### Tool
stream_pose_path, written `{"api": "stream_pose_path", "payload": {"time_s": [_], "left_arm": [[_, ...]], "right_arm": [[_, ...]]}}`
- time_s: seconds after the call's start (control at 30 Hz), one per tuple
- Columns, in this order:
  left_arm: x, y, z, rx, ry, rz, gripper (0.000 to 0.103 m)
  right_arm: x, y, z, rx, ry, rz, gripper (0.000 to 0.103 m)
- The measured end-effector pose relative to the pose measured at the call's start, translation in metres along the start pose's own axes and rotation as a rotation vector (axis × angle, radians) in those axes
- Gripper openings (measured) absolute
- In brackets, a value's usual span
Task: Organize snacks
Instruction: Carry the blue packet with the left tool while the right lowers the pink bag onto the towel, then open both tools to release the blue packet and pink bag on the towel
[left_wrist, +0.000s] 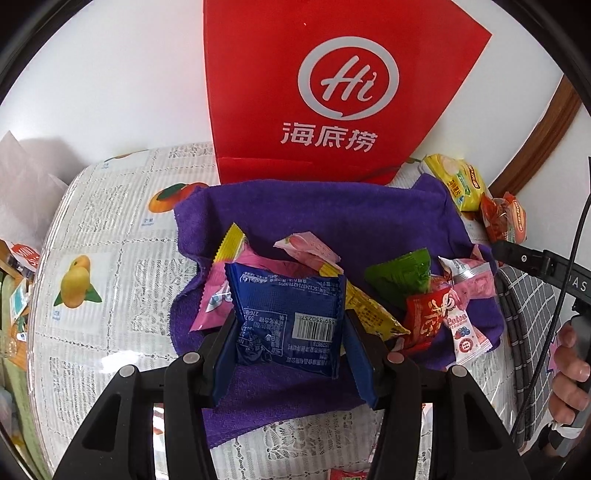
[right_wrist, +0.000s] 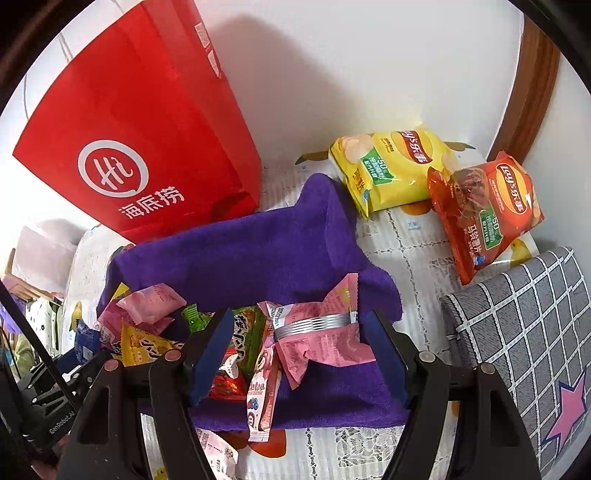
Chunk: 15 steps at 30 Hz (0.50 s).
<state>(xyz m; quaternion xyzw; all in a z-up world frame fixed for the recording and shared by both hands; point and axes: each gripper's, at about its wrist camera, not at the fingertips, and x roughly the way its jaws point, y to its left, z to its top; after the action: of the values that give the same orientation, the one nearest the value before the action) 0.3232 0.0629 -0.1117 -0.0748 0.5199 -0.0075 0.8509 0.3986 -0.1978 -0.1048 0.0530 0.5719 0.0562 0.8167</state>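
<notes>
Small snack packets lie in a heap on a purple towel (left_wrist: 332, 218) (right_wrist: 240, 251). My left gripper (left_wrist: 290, 332) is shut on a blue snack packet (left_wrist: 288, 314) with a barcode and holds it over the towel. Pink (left_wrist: 308, 249), green (left_wrist: 402, 278) and red (left_wrist: 428, 314) packets lie behind and to its right. My right gripper (right_wrist: 295, 343) is open above a pink packet (right_wrist: 317, 332) on the towel, with its fingers to either side and apart from it. A red paper bag (left_wrist: 332, 85) (right_wrist: 147, 147) stands behind the towel.
A yellow chip bag (right_wrist: 391, 166) (left_wrist: 458, 181) and a red chip bag (right_wrist: 484, 210) (left_wrist: 502, 218) lie at the back right by the white wall. A grey checked cushion (right_wrist: 524, 325) sits at the right. The fruit-print tablecloth (left_wrist: 103, 258) covers the table.
</notes>
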Motion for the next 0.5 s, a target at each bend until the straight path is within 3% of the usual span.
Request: {"api": "stream_pose_path", "payload": {"time_s": [0.5], "left_arm": [[0.001,0.003,0.003,-0.010,0.008,0.015,0.057]], "right_arm": [[0.000,0.016,-0.003,-0.038,-0.001,0.007,0.073]]}}
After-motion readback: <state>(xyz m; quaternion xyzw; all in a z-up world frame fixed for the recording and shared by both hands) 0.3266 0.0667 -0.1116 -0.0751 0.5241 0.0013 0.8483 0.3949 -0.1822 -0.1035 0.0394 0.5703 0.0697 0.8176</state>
